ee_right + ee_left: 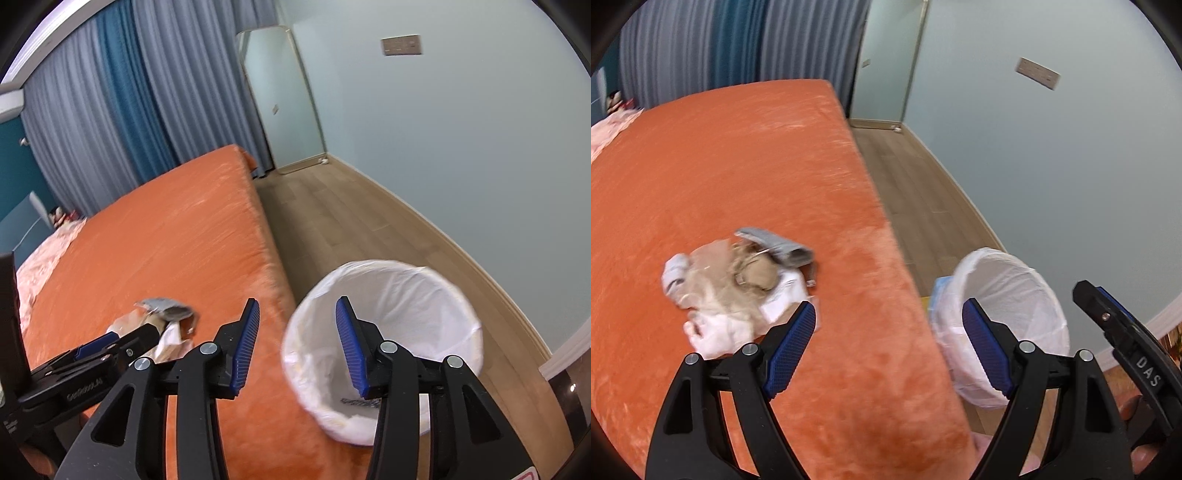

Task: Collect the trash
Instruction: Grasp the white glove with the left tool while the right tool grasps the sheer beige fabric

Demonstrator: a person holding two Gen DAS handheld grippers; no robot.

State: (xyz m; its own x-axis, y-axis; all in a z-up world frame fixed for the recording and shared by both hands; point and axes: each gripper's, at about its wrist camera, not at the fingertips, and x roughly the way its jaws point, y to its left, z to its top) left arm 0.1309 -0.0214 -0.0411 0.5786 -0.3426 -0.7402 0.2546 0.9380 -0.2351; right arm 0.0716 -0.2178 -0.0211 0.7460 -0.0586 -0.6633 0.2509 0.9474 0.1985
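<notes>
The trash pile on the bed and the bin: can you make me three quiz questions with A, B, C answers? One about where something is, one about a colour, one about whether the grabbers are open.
1. Where is the trash pile?
A. in the bin
B. on the bed
C. on the floor

2. What colour is the bed cover?
A. orange
B. green
C. black

3. How is the left gripper?
A. shut on a tissue
B. shut on nothing
C. open, holding nothing

Answers:
1 B, the pile lies on the cover, near the edge.
2 A, the cover is orange all over.
3 C, its blue fingers stand wide apart with nothing between them. The right gripper is open too, above the bin on the floor.
</notes>
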